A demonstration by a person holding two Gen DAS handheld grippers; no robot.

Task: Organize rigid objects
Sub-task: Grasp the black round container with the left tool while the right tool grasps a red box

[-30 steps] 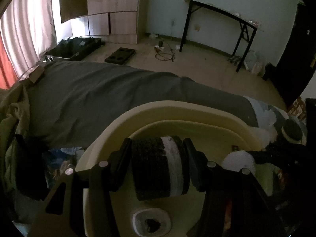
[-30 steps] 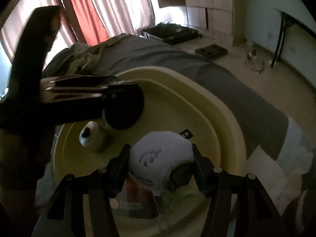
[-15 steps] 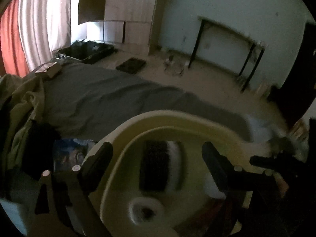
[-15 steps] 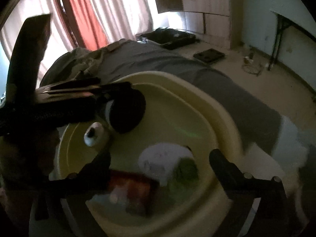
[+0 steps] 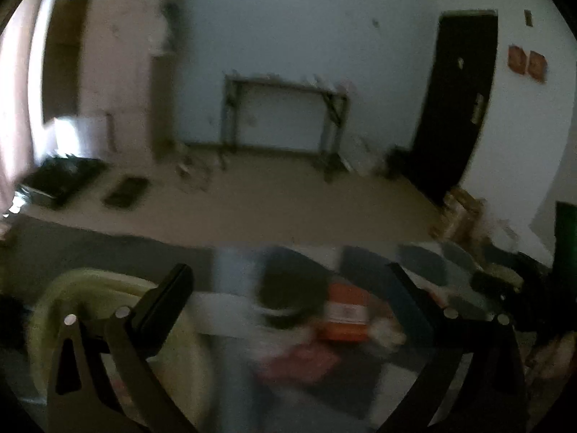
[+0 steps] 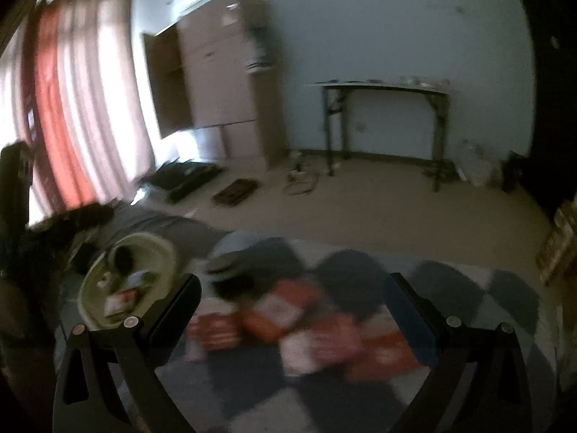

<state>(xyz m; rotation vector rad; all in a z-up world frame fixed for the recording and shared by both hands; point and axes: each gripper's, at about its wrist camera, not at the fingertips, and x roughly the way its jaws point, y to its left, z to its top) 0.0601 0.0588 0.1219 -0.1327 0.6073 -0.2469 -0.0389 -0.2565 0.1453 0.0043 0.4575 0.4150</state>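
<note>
Everything is motion-blurred. My left gripper (image 5: 288,292) has its jaws opening wide, with nothing gripped between them. Beyond it on the checked bed cover lie a dark round thing with a white band (image 5: 285,288) and an orange-red box (image 5: 346,310). The cream basin (image 5: 54,299) sits at the lower left. My right gripper (image 6: 292,306) is open and holds nothing, above several red and orange boxes (image 6: 281,310) and the dark round thing (image 6: 230,274). The basin (image 6: 144,237), with small items inside, lies further left on the bed.
Past the bed edge is bare floor with a black tray (image 6: 180,176) and cables. A black-legged table (image 6: 386,88) stands at the far wall, a wooden wardrobe (image 6: 223,72) and red-and-white curtains (image 6: 72,108) to the left, a dark door (image 5: 458,101) to the right.
Both grippers opened and let go of the black roll and the white soft item in the basin. Both then swung up and to the right, over the boxes on the bed.
</note>
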